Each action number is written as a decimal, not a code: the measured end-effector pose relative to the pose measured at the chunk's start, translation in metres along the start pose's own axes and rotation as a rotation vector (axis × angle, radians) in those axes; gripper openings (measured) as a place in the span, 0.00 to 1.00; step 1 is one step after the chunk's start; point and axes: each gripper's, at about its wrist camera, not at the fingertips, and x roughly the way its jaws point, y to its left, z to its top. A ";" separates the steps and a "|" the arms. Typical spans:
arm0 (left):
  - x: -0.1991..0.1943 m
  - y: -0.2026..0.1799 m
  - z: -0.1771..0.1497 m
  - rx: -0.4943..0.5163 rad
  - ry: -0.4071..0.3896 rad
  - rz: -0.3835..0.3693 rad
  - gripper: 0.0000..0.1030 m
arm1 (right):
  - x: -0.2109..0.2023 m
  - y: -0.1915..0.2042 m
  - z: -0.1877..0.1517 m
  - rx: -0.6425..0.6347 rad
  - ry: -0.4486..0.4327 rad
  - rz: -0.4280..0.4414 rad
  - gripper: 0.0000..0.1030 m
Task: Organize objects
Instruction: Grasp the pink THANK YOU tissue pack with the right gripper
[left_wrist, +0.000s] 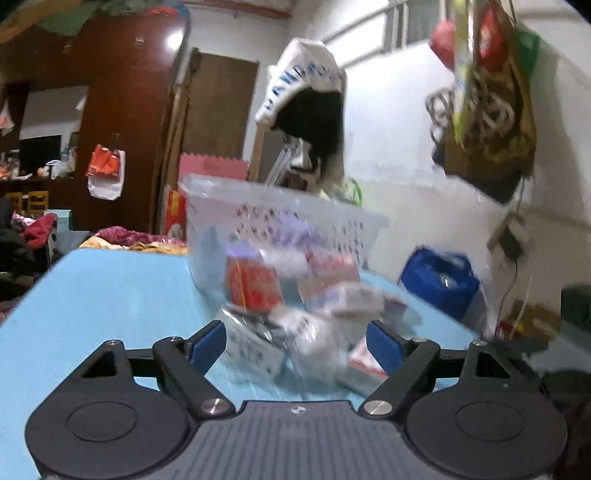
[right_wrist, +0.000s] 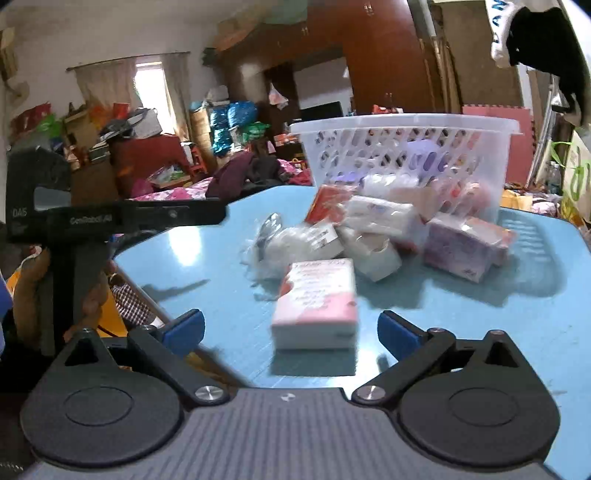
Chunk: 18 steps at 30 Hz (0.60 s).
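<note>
On the near part of the pale blue table (right_wrist: 517, 314), just ahead of your right gripper (right_wrist: 291, 328) with jaws apart and empty like the left gripper (left_wrist: 295, 343), lies a pink-and-white wrapped rectangular packet (right_wrist: 314, 304): probably light, slick, squashy; take its long sides.

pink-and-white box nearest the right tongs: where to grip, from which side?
Grip the pink-and-white box across its two long side faces, coming from its near short end, probably. It lies flat on the blue table, apart from the pile, lengthwise toward the right tongs, which stand open and look wider than the box.
</note>
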 end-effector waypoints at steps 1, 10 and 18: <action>0.001 -0.005 -0.004 0.011 0.001 0.004 0.84 | 0.003 -0.001 0.001 -0.003 0.000 -0.012 0.92; 0.025 -0.034 -0.024 0.056 0.073 -0.027 0.84 | -0.024 -0.011 -0.020 -0.018 -0.051 -0.144 0.53; 0.056 -0.038 -0.016 0.031 0.100 0.097 0.84 | -0.036 -0.031 -0.022 0.045 -0.096 -0.142 0.54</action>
